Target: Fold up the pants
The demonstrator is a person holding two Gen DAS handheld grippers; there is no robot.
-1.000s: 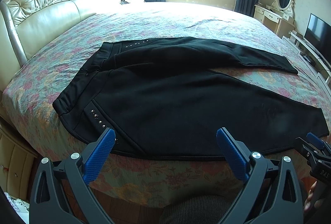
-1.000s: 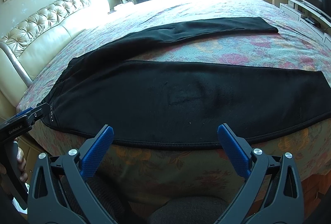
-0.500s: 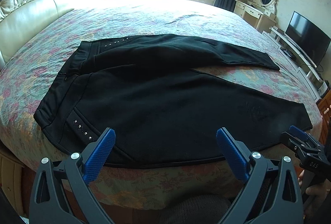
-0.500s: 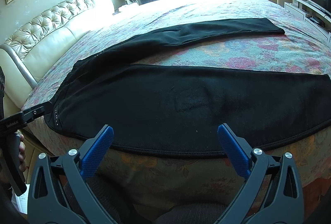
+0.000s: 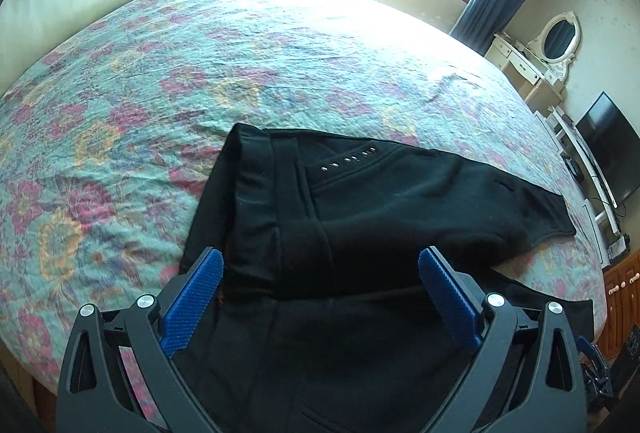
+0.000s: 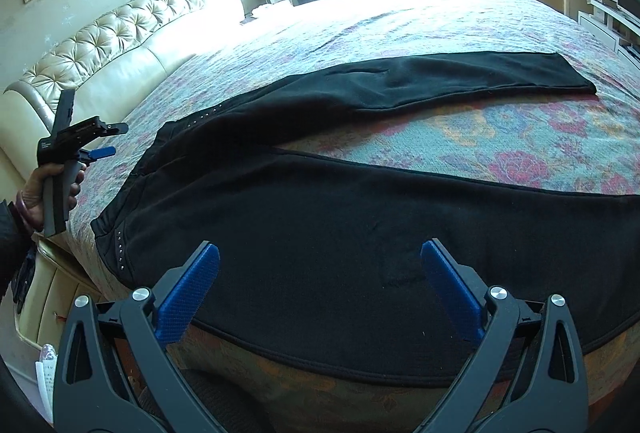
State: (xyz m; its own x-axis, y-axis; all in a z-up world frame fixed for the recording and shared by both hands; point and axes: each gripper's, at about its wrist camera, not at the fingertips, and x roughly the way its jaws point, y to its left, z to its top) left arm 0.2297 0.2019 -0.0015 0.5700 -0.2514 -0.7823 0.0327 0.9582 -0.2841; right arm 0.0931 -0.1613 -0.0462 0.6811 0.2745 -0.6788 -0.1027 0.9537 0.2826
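1. Plainly, the fold has not begun: the black pants (image 6: 360,225) lie flat and spread on the bed (image 6: 520,137), near its front edge, with the two legs apart in a V and flowered bedspread showing between them.
2. The waistband end lies toward the headboard (image 6: 104,49); one leg runs along the bed's front edge and the other angles away across the bed toward the far side.
3. The left tongs (image 5: 320,297) stand wide and hold nothing; they hang over the waist end, where a row of small studs (image 5: 348,159) marks the far pocket.
4. The right tongs (image 6: 320,289) are also wide and empty, above the near leg, roughly at its middle.
5. In the right view, a hand (image 6: 44,193) holds the left tool up beside the waistband corner, clear of the cloth.
6. Everything is left to do, I judge: bring one leg over onto the other, then fold the length toward the waist.
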